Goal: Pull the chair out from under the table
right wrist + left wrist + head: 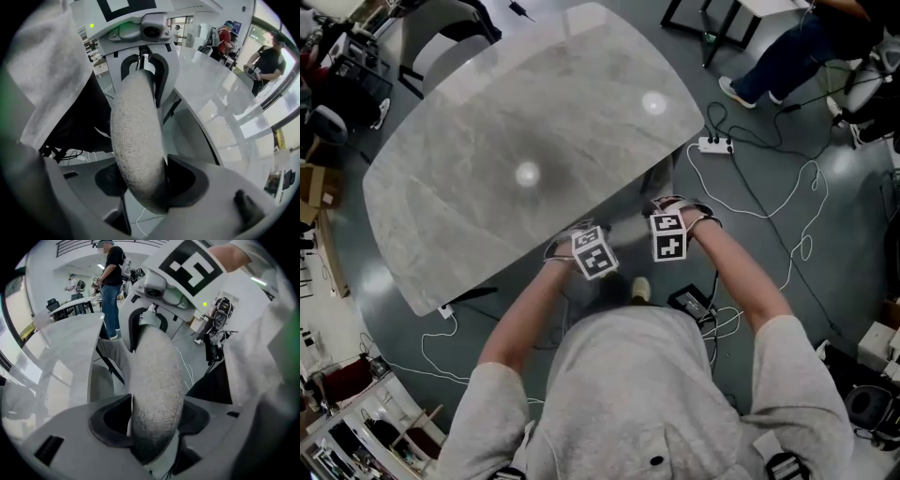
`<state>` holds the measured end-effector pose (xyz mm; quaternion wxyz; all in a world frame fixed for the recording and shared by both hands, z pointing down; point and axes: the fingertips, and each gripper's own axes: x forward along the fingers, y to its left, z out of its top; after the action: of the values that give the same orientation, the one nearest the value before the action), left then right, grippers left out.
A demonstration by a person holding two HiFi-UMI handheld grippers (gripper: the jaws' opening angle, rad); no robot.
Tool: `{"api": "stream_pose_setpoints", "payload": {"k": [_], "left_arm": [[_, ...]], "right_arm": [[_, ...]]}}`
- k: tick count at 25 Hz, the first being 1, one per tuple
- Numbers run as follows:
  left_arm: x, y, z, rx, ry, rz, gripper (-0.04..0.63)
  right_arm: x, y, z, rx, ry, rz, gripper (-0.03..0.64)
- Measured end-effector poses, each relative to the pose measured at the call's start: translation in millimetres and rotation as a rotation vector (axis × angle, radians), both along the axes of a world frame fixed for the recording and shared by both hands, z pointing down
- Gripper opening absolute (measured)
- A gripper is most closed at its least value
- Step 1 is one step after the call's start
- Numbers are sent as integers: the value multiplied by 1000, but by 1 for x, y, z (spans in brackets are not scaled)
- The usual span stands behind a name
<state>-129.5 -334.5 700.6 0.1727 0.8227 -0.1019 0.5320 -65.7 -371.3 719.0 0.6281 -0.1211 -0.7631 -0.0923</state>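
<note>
**Taking hold before the pull.** A person stands at the near long edge of a pale, marble-look table [534, 141], with both hand-held grippers lowered onto the chair [157, 380] tucked beneath it. Only the top of the chair's grey fabric backrest [136, 136] shows past that edge; the seat is hidden under the tabletop.

The left gripper [154, 423] straddles the backrest's padded rim. Its jaws are spread wide, and the fabric between them does not look pinched yet. The right gripper [140, 180] sits further along the same rim in the same state: jaws wide, rim between them, no squeeze apparent (each gripper shows in the other's camera, side by side on the rim).

The step in hand appears to be taking a grip, before any pulling. Next, both pairs of jaws would need to close firmly on the rim. An even draw back from the table's edge toward the person should then bring the chair out straight, without twisting.

A white power strip [714, 144] lies on the floor off the table's right corner, probably clear of the chair's path.

No brand or legible writing shows; the grippers' cubes carry only black-and-white square markers [668, 236].
</note>
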Motion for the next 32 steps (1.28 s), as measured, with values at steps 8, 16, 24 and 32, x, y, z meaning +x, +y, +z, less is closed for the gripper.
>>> {"api": "stream_pose_setpoints", "payload": {"k": [8, 16, 24, 32], "left_arm": [[-4, 1, 17, 59, -87, 102, 136], [-2, 0, 17, 51, -85, 118, 113], [-4, 13, 14, 54, -88, 161, 103], [-6, 37, 16, 68, -110, 195, 100]], "right_arm": [[-1, -3, 19, 89, 74, -92, 200], [4, -2, 20, 99, 111, -172, 124], [6, 19, 16, 12, 146, -168, 106], [7, 48, 17, 2, 148, -126, 106]]}}
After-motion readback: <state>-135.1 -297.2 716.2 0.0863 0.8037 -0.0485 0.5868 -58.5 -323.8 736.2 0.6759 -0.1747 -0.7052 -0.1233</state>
